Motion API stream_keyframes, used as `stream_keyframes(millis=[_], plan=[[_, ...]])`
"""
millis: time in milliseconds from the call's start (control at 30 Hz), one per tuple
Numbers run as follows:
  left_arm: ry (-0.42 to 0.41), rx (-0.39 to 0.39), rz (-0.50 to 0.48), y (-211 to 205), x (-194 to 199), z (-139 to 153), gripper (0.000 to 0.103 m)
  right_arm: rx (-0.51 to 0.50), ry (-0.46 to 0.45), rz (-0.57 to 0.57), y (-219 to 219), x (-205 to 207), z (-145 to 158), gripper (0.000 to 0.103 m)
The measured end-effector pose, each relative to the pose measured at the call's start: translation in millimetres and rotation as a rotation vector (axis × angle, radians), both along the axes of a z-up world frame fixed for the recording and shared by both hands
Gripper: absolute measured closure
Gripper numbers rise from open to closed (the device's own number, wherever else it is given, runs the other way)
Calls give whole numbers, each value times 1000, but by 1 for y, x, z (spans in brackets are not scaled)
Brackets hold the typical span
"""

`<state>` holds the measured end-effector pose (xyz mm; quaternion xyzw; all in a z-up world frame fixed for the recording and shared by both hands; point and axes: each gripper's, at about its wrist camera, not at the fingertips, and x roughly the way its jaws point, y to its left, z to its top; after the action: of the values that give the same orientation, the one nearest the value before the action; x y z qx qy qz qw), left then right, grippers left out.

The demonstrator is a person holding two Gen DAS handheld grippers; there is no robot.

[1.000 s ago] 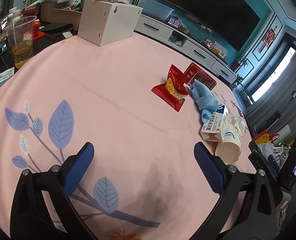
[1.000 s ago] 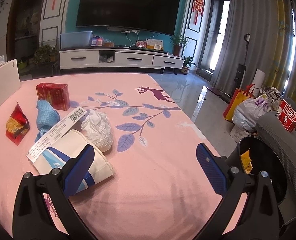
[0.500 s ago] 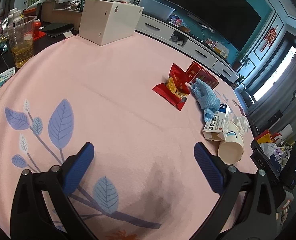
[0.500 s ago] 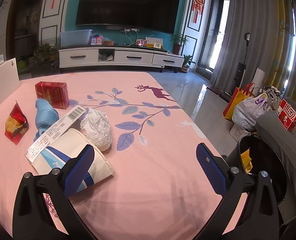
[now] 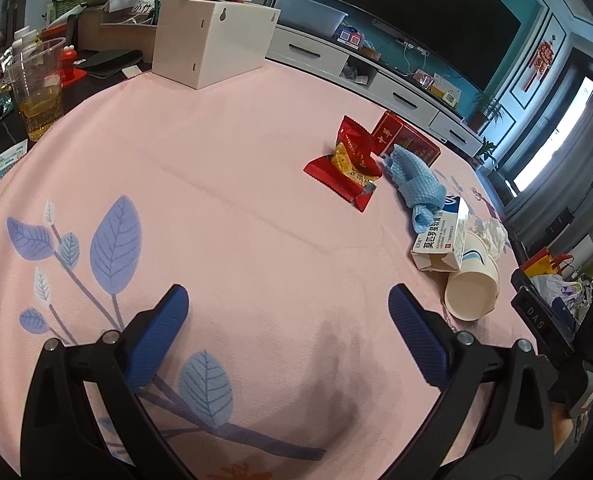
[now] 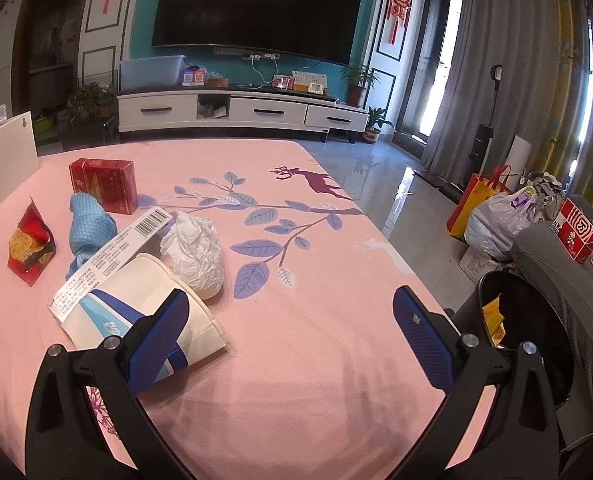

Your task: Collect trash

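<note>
Trash lies on a pink tablecloth (image 5: 236, 240): a red snack wrapper (image 5: 346, 164) (image 6: 30, 240), a red box (image 5: 406, 140) (image 6: 104, 186), a blue cloth (image 5: 414, 186) (image 6: 88, 228), a white medicine box (image 5: 442, 238) (image 6: 112, 256), a tipped paper cup (image 5: 472, 290) (image 6: 148, 304) and a crumpled white tissue (image 6: 196, 250) (image 5: 490, 232). My left gripper (image 5: 288, 334) is open over bare cloth, well short of the wrapper. My right gripper (image 6: 292, 336) is open; its left finger overlaps the cup in the view.
A white box (image 5: 212, 46) stands at the far side, a plastic cup of yellow liquid (image 5: 38, 88) at the left edge. A black bin (image 6: 508, 328) with yellow scraps sits below the table's right edge, with bags (image 6: 496, 220) on the floor.
Both views have shifted only slightly; the trash sits a touch lower and nearer in the right wrist view. Both grippers stay open and nothing has been picked up.
</note>
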<state>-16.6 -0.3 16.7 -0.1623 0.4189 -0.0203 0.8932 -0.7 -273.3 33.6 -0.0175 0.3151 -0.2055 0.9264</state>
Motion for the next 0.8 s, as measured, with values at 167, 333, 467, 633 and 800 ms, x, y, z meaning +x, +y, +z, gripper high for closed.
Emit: stream_keyframes(millis=[167, 333, 467, 633, 800], plan=[[-1, 13, -3, -3, 0, -2, 3, -3, -1, 0, 0, -1, 0, 3], [8, 12, 0, -3, 1, -5, 3, -9, -1, 2, 1, -1, 0, 3], [17, 16, -6, -5, 2, -8, 3, -7, -1, 1, 1, -1, 0, 3], [24, 24, -11, -9, 3, -11, 3, -3, 1, -2, 1, -1, 0, 3], [26, 26, -13, -10, 4, -12, 3, -2, 2, -1, 0, -1, 1, 3]])
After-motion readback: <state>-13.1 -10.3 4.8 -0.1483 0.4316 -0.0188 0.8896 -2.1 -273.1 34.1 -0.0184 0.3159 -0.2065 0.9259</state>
